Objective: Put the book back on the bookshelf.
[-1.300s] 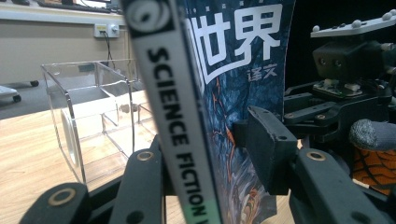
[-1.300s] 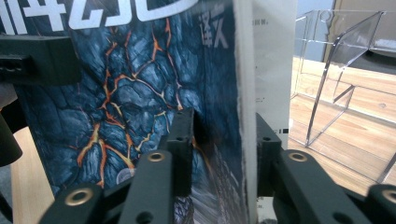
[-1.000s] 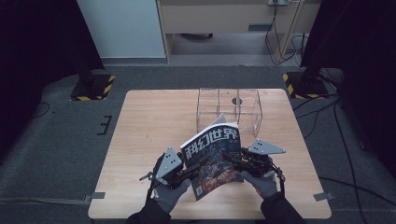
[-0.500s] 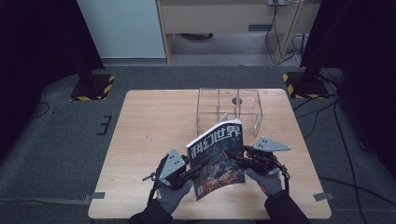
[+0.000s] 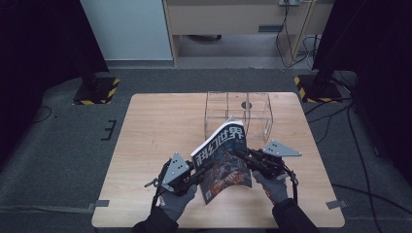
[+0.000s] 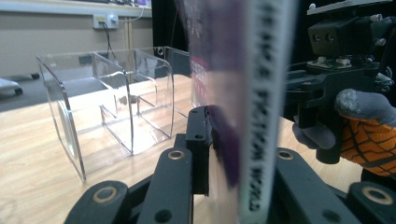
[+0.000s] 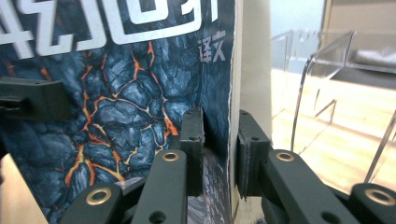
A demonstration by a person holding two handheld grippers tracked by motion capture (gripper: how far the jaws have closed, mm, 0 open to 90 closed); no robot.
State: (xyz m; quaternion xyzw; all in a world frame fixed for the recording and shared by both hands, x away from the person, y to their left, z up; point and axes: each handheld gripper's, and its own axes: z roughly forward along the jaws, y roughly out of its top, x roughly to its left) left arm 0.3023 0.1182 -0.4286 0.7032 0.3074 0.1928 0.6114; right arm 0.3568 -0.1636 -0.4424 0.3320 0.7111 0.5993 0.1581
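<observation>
Left gripper (image 5: 201, 169), lower centre-left of high view: jaws just been closing, now clamped on spine edge of magazine (image 5: 224, 162). Right gripper (image 5: 244, 156), right of centre: jaws just closing too, pinching opposite edge. Magazine held tilted above table (image 5: 155, 126), lower centre. Clear acrylic organizer (image 5: 238, 111) just behind, upper centre.

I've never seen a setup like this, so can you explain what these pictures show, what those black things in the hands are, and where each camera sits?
A person in gloves holds a hand-operated clamp tool in each hand: the left gripper and the right gripper. One camera looks down from above the wooden table. The other two ride on the grippers and look along their black jaws. Both grippers' jaws have just been closing, and each now pinches one side edge of a magazine, holding it upright above the table. Behind it stands a clear plastic organizer with open compartments.
</observation>
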